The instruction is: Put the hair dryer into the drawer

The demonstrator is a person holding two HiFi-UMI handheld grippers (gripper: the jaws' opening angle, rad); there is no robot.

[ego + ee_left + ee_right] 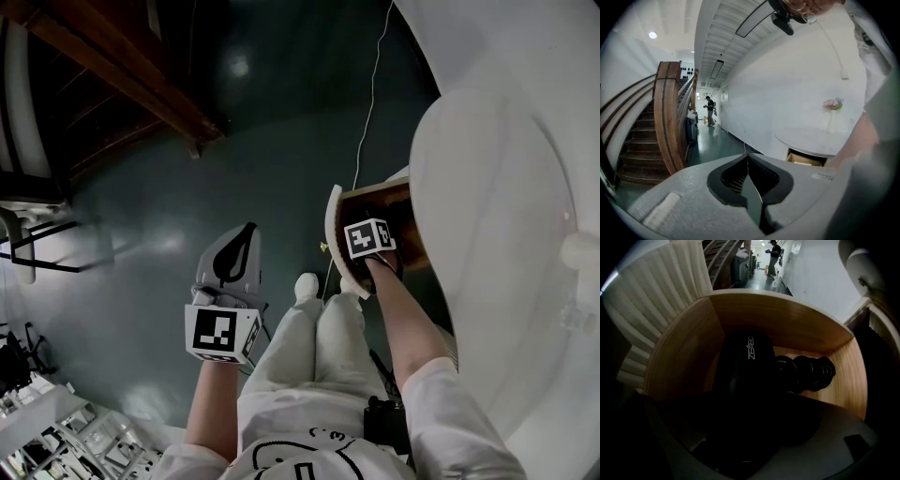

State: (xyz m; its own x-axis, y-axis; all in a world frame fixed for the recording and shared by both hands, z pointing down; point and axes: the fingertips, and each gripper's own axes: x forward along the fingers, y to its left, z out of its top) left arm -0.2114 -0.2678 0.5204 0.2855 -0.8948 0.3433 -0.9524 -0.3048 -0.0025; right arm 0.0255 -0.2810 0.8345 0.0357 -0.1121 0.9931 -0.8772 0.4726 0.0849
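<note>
1. The black hair dryer [745, 366] is sitting between the jaws of the right gripper [750, 408]. Its body is running straight ahead of them into the open drawer [787, 319]. Its ribbed end [815, 373] is sticking out to the gripper's right, over the wooden drawer bottom. I cannot tell whether the dryer is touching that bottom.
2. The right gripper's jaws are standing wide and clamping the dryer's thick body.
3. The drawer's curved wooden wall is wrapping round ahead of this gripper and on both sides of it. The fluted white drawer front [661, 301] is rising at its left.
4. In the head view this gripper is pointing down into the drawer with its marker cube [368, 236] facing up. The drawer is standing pulled out of a white round table [497, 206].
5. The left gripper [748, 157] is holding its jaws together tip to tip, with nothing between them. It is hanging over the dark floor [281, 141], apart from the drawer and from the right gripper.
6. Ahead of the left gripper a hallway is stretching away, with a wooden staircase [665, 126] at its left and a person [710, 110] standing far down it. Ahead and to its right, pink flowers [833, 104] are standing on the table.
</note>
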